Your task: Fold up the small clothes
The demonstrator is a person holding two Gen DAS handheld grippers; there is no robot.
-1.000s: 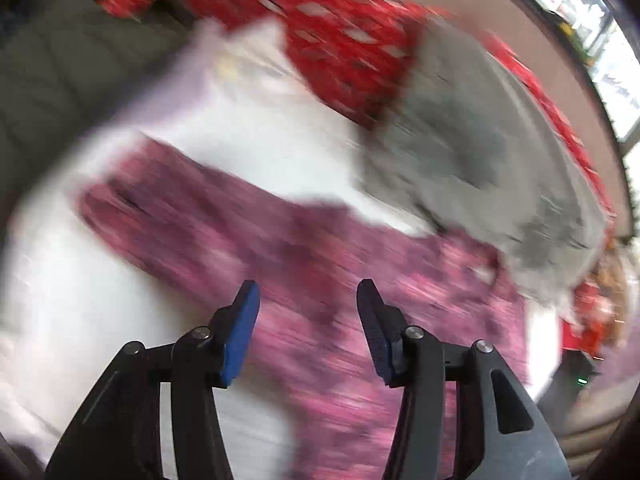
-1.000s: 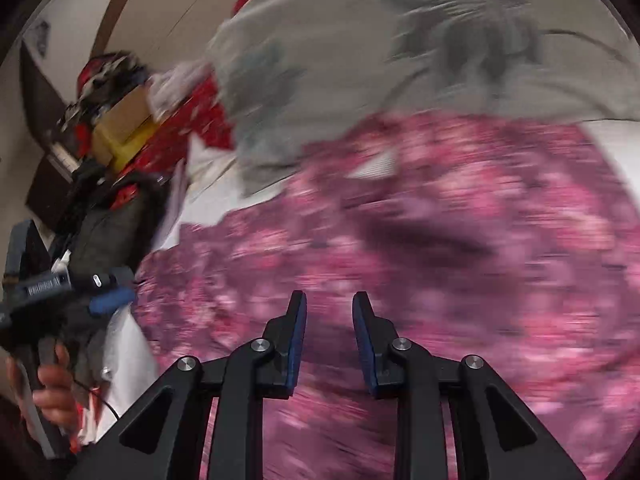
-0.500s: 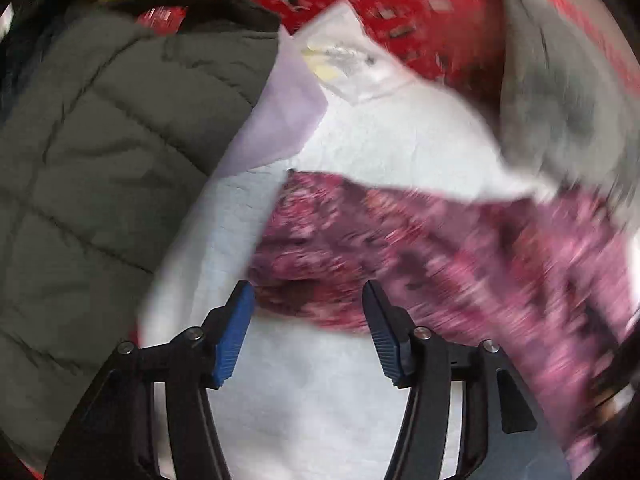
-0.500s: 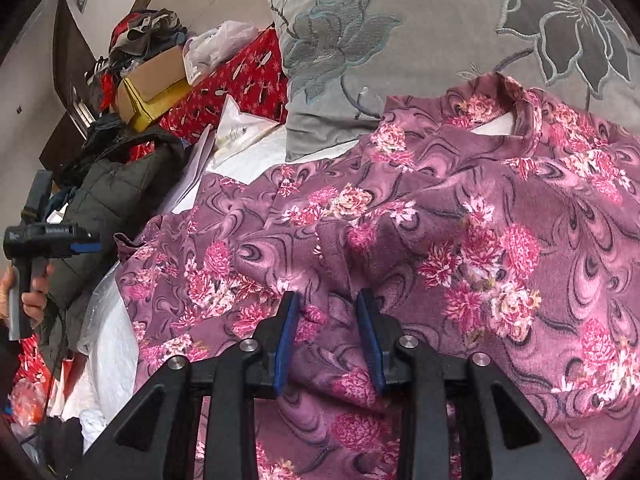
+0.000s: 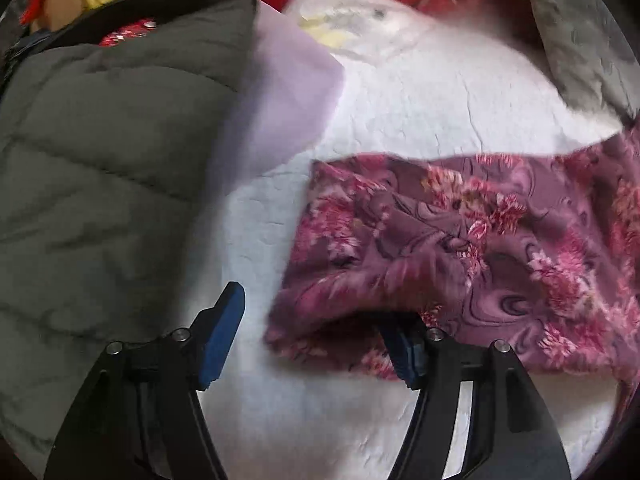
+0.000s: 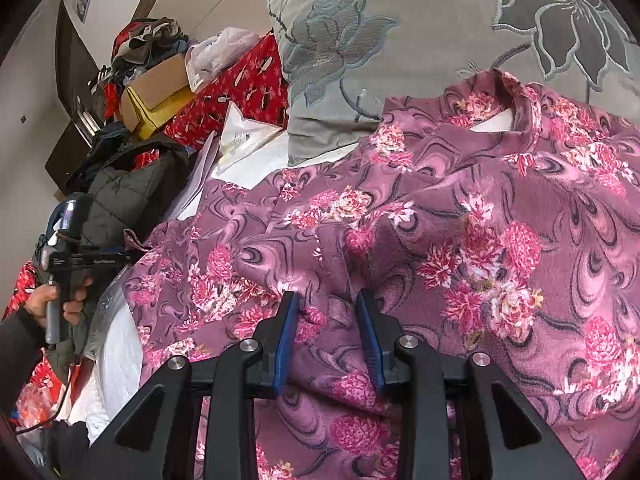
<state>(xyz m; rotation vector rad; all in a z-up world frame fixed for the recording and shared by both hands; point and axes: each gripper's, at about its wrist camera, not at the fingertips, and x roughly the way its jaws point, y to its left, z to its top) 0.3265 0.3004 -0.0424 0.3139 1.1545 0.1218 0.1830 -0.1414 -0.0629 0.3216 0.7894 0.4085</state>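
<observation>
A white bed sheet [image 5: 420, 92] carries the floral top [image 5: 480, 248]; the left hand-held gripper [image 5: 316, 336], jaws just widened, straddles the sleeve end, one finger inside the cuff, not yet pinching. Right view: the right hand-held gripper [image 6: 326, 332] sits part-open around a fabric ridge, seemingly anchoring it.

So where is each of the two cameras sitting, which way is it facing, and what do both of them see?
Left wrist: rides the left tongs, tilted steeply down at the cuff of the purple floral fleece top on the white bed sheet; both blue-padded fingers show, open.
Right wrist: rides the right tongs, facing across the top's body toward the grey embroidered pillow; its fingers straddle a ridge of fabric, and the person's left hand shows.
Shared: the top, sheet, pillow, dark green puffer jacket.
</observation>
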